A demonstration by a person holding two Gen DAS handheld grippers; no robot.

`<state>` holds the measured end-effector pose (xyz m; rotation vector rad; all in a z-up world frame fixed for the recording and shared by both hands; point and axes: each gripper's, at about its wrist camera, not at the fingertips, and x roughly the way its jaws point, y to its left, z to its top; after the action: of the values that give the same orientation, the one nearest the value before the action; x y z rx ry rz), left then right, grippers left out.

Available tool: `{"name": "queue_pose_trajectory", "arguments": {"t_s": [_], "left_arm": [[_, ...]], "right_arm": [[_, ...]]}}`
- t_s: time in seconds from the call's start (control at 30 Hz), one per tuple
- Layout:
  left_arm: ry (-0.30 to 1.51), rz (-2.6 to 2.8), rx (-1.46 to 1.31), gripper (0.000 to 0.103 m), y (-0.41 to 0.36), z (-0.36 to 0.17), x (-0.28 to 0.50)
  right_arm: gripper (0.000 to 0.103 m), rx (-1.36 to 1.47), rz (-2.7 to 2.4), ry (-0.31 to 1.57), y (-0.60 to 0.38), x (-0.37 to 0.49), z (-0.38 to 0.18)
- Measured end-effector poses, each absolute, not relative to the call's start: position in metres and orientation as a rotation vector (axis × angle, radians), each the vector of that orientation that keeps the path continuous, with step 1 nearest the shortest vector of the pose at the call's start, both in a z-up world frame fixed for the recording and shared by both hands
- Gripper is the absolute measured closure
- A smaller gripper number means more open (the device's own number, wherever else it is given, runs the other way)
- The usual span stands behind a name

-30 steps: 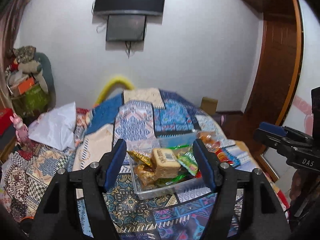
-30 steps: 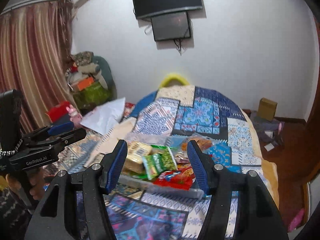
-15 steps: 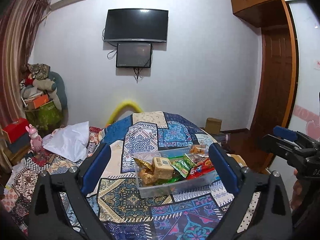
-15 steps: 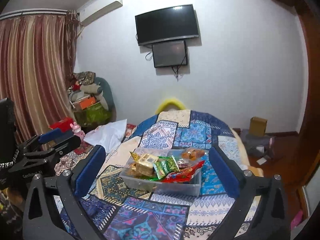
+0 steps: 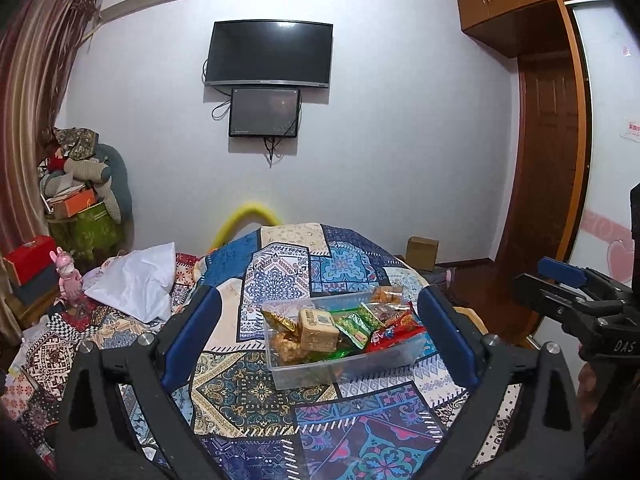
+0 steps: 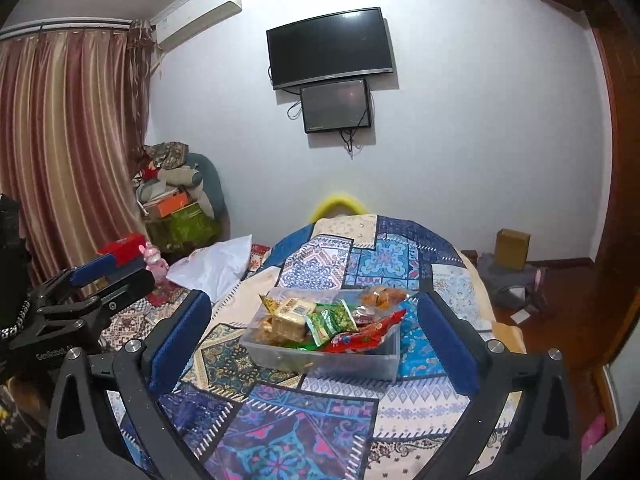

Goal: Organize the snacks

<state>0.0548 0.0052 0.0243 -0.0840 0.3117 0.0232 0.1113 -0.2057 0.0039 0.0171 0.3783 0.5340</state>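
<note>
A clear plastic bin [image 5: 340, 364] full of snack packets stands on the patterned bedspread [image 5: 280, 400]; it also shows in the right wrist view [image 6: 320, 356]. Inside are a tan wafer pack [image 5: 318, 324], green packets [image 5: 354, 326] and a red packet [image 5: 396, 330]. My left gripper [image 5: 318, 336] is open and empty, held back from the bin. My right gripper [image 6: 314, 334] is open and empty, also back from the bin. Each gripper shows at the edge of the other's view.
A white pillow [image 5: 132, 280] lies on the bed's left. A pile of boxes and bedding [image 5: 76, 192] stands in the left corner. A cardboard box [image 5: 422, 252] sits on the floor by the wooden door [image 5: 544, 184]. A TV [image 5: 270, 54] hangs on the wall.
Both grippers have pulled back and up from the bin, and their jaws have opened wider. The bin and snacks have stayed in place.
</note>
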Motion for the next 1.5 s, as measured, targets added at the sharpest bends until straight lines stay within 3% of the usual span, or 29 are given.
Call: {"name": "queue_pose_trajectory", "arguments": {"t_s": [1.5], "left_arm": [[0.332,-0.006,-0.092,0.003,0.0023,0.0183,0.0551]], "right_arm": [[0.0,0.01,0.539,0.384,-0.2064,0.1069,0.0024]]}}
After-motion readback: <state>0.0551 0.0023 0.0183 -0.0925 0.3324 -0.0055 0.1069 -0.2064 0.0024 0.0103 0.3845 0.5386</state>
